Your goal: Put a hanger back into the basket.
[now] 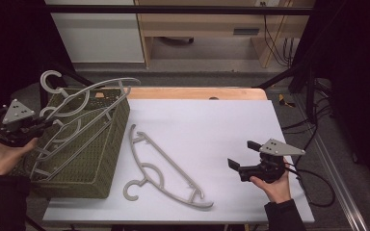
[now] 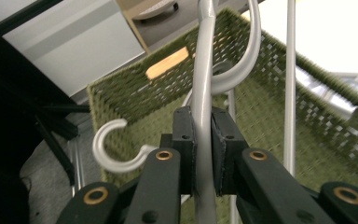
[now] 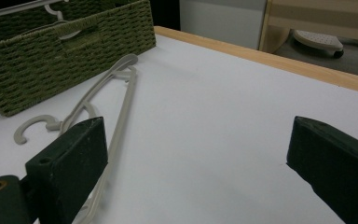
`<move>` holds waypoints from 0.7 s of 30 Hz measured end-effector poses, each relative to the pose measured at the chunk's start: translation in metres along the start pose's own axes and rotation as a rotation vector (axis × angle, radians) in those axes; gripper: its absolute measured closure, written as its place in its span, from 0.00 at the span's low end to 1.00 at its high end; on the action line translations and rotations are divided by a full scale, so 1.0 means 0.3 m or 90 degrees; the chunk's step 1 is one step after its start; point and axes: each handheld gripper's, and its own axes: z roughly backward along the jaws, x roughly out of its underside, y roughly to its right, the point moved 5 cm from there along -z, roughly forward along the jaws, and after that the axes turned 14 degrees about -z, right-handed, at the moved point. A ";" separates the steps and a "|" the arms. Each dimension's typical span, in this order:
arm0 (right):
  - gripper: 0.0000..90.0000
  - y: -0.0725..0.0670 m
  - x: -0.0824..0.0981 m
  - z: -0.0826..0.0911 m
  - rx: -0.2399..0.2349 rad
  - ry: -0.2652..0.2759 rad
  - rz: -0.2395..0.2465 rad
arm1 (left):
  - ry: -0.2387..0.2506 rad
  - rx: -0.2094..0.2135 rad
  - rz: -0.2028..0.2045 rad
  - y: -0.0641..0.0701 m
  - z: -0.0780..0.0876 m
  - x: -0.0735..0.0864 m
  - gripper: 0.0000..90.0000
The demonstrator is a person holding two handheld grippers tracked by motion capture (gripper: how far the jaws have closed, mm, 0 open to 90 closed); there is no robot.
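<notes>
Left gripper clamps a grey hanger over the basket at the worktop's left edge: lower it level; right gripper gapes empty.

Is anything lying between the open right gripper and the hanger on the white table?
Nothing visible does. The right gripper points toward the hanger on the table across bare white table. The green basket sits beyond the hanger, off that path.

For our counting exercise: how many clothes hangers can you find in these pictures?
3. One hanger lies flat on the table beside the basket. One rests in the basket; another, above it, is clamped by the left gripper. More may be hidden.
</notes>
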 end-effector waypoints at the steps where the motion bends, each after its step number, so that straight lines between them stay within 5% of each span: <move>1: 0.06 -0.001 0.000 0.001 -0.001 -0.001 -0.001 | -0.006 -0.001 0.000 -0.005 0.000 0.012 0.91; 21: 0.06 -0.001 0.003 -0.006 -0.002 -0.004 0.003 | -0.066 -0.026 0.026 -0.055 -0.020 0.156 0.91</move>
